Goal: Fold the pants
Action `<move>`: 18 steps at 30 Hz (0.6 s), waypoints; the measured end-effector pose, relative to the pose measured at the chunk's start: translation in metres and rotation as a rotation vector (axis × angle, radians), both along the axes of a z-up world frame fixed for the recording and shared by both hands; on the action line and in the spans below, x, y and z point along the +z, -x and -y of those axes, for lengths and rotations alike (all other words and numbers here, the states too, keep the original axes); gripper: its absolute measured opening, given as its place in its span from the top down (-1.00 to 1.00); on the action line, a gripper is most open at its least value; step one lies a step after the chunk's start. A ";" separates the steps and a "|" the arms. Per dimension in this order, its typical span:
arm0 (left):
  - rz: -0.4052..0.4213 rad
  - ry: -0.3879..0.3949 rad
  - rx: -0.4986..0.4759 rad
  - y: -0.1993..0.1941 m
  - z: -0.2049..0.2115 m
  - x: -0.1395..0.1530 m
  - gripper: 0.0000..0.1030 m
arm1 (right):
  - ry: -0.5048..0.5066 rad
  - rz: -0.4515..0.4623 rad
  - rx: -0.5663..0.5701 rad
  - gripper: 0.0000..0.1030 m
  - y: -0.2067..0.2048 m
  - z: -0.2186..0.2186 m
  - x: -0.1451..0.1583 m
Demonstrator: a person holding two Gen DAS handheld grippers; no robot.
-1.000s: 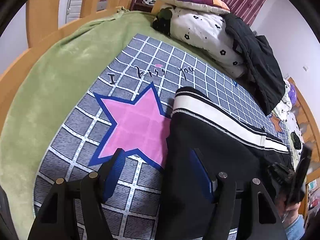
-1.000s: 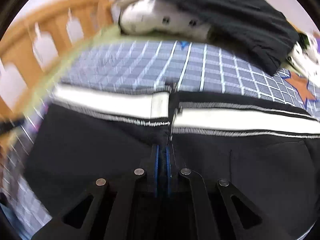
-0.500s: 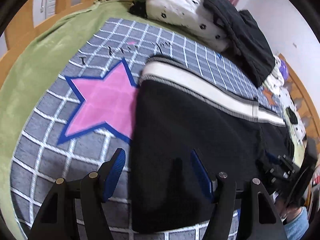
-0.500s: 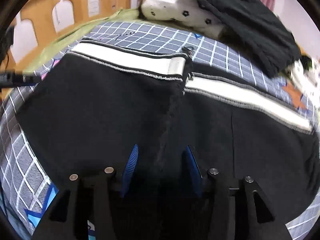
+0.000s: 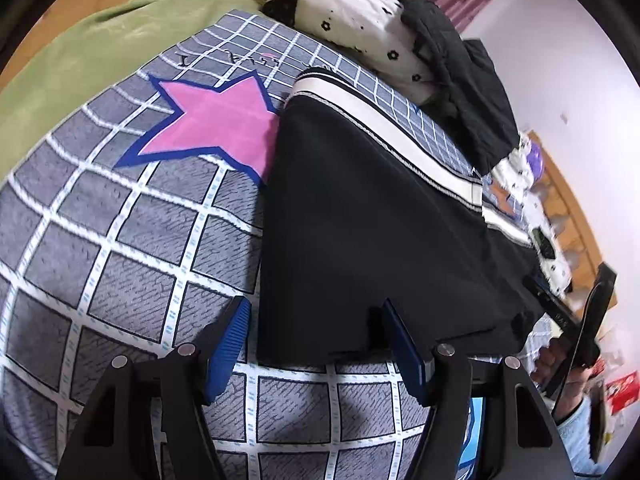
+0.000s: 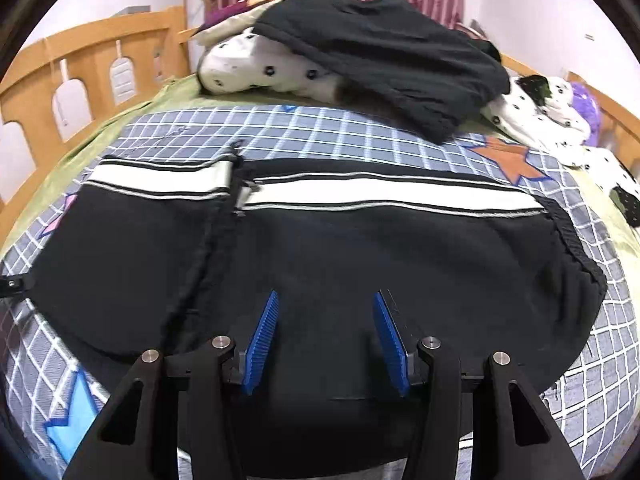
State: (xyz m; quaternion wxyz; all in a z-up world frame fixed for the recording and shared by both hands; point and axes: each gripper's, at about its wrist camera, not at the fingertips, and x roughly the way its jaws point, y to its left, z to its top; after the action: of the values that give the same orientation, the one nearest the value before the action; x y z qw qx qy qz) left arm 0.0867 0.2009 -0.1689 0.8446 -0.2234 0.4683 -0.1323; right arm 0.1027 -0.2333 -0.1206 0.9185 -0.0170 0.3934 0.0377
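Observation:
Black pants with a white side stripe lie folded flat on the grid-patterned bedspread; the left part is folded over the rest. In the left wrist view the pants fill the centre. My left gripper is open and empty, just above the pants' near edge. My right gripper is open and empty, above the pants' near side. The right gripper also shows in the left wrist view at the right edge.
A pink star on the grey grid bedspread lies left of the pants. A pile of spotted bedding and a black garment sits at the far side. A wooden bed rail runs along the left. A green sheet lies beyond.
My right gripper opened, let go of the pants and pulled back. My left gripper drew back toward the pants' near edge, staying open.

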 end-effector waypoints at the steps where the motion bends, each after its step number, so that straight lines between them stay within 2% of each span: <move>1: 0.002 0.015 0.006 -0.001 -0.001 -0.002 -0.26 | -0.024 -0.003 -0.010 0.03 -0.001 0.005 -0.001; 5: 0.018 0.044 0.025 -0.011 0.002 -0.006 -0.26 | -0.197 -0.059 -0.041 0.03 -0.007 0.025 0.000; 10: 0.016 -0.013 0.064 -0.023 0.017 -0.004 -0.17 | -0.191 -0.068 -0.039 0.03 -0.003 0.025 0.003; 15: -0.023 -0.115 0.142 -0.030 0.031 0.014 0.56 | -0.183 -0.061 -0.038 0.03 0.011 0.036 0.010; 18: 0.086 -0.197 0.113 -0.023 0.052 0.054 0.62 | -0.139 -0.014 -0.053 0.03 0.026 0.051 0.020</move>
State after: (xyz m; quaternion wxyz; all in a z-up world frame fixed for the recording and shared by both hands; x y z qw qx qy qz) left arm 0.1097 0.1493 -0.1150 0.8878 -0.1595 0.4291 -0.0472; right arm 0.0765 -0.2843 -0.1009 0.9153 0.0578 0.3965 0.0407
